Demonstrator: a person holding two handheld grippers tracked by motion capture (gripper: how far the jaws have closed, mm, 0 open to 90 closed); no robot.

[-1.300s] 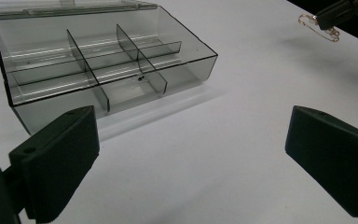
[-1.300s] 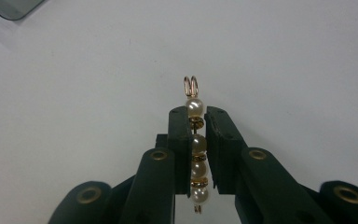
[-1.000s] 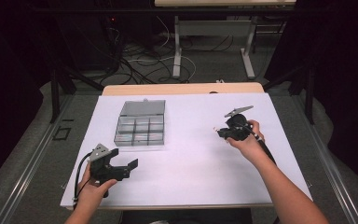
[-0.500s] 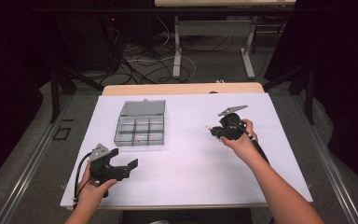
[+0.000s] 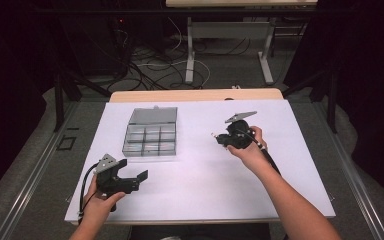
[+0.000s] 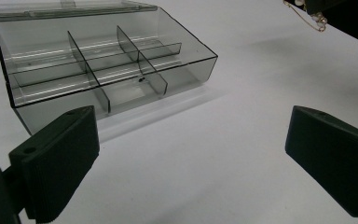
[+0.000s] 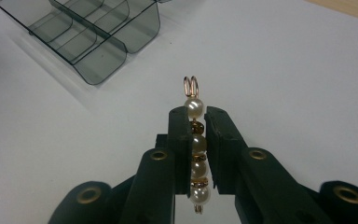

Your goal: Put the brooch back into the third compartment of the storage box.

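Observation:
My right gripper (image 7: pixel 196 116) is shut on a pearl pin (image 7: pixel 195 144), a gold wire with several white pearls, its looped end sticking out past the fingertips. In the high view that right gripper (image 5: pixel 220 139) hangs above the white table right of centre, pointing left toward the box. The clear compartment box (image 5: pixel 151 132) sits at the table's back left, lid open, its cells looking empty (image 6: pixel 98 70). My left gripper (image 5: pixel 137 179) rests low at the front left, jaws wide open with nothing between them, facing the box.
White paper (image 5: pixel 195 185) covers the table, with a wooden edge (image 5: pixel 195 95) at the back. Dark floor, cables and table legs lie beyond. The pin (image 6: pixel 307 18) and right gripper appear at the top right of the left gripper view.
The right hand has carried the pearl pin leftward, closer to the box. The left hand has stayed where it was.

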